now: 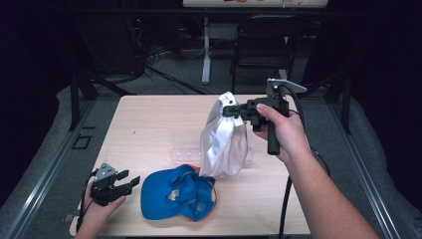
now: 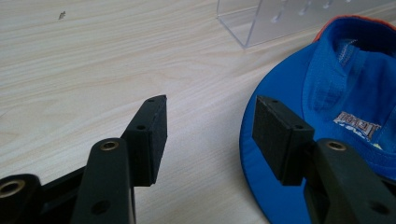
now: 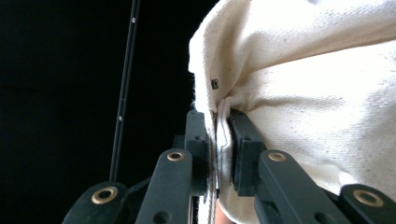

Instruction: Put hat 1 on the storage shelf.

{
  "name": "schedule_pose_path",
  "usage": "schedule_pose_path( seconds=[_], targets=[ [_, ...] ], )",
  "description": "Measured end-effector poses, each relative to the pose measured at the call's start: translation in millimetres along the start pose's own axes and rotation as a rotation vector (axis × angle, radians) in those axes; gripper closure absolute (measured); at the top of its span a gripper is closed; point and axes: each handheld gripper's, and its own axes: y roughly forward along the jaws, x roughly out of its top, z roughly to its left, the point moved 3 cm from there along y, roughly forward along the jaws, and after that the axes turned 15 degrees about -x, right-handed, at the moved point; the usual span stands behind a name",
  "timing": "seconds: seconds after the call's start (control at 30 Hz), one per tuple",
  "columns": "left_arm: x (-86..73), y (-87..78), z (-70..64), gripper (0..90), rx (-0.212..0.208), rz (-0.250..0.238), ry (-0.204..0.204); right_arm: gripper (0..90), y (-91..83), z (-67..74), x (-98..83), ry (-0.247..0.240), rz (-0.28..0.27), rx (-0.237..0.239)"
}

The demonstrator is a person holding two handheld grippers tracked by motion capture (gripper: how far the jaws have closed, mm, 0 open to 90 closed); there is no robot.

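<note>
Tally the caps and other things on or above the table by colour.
White fabric cap, held up: 1
Blue fabric cap with orange trim, lying on the table: 1
Clear plastic stand: 1
Total: 3

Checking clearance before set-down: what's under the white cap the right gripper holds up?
Under the white cap sits a clear acrylic stand on the table; the cap hides the stand's right part.
</note>
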Motion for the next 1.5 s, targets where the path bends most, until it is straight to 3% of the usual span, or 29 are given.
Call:
schedule_pose_path(
  seconds=[0.73,1.13,1.5],
  targets=[
    [0.6,1.6,0.7,45.5,-0.006,0.005,-0.001,80.3,50.7,13.2,47.2,0.064,-0.036,-0.017],
    [1.0,2.9,0.6,45.5,-0.012,0.002,0.004,80.0,71.8,11.9,58.9,0.075,-0.033,-0.076],
    [3.7,6.8,-5.4,45.2,-0.024,-0.001,0.023,79.1,82.7,11.3,64.2,0.089,-0.053,-0.074]
  ],
)
